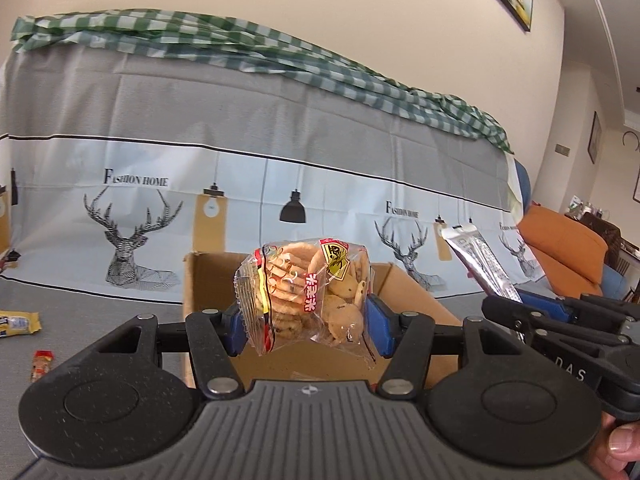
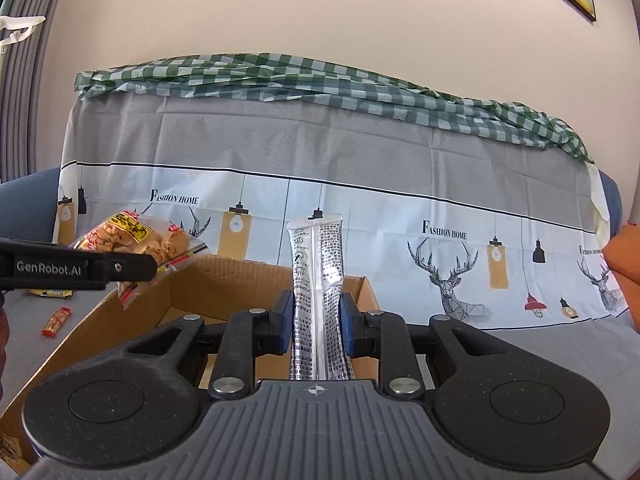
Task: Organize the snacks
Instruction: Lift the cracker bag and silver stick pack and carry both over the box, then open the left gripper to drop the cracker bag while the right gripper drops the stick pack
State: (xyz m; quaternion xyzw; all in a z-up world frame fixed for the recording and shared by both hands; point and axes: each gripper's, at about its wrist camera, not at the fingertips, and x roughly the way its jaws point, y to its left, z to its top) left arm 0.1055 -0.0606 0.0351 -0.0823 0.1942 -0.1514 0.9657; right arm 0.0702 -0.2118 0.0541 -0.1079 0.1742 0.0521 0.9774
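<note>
My left gripper (image 1: 306, 326) is shut on a clear bag of cookies (image 1: 308, 292) and holds it above an open cardboard box (image 1: 208, 276). My right gripper (image 2: 316, 326) is shut on a silver snack packet (image 2: 316, 280), held upright over the same box (image 2: 248, 284). The right gripper with the silver packet (image 1: 480, 264) shows at the right of the left wrist view. The left gripper's arm and the cookie bag (image 2: 136, 244) show at the left of the right wrist view.
The box sits on a grey cloth-covered sofa seat (image 1: 80, 304). A yellow packet (image 1: 18, 322) and a small red packet (image 1: 42, 364) lie on the seat left of the box. The red packet (image 2: 58, 320) also shows in the right wrist view. An orange cushion (image 1: 568, 244) lies at the right.
</note>
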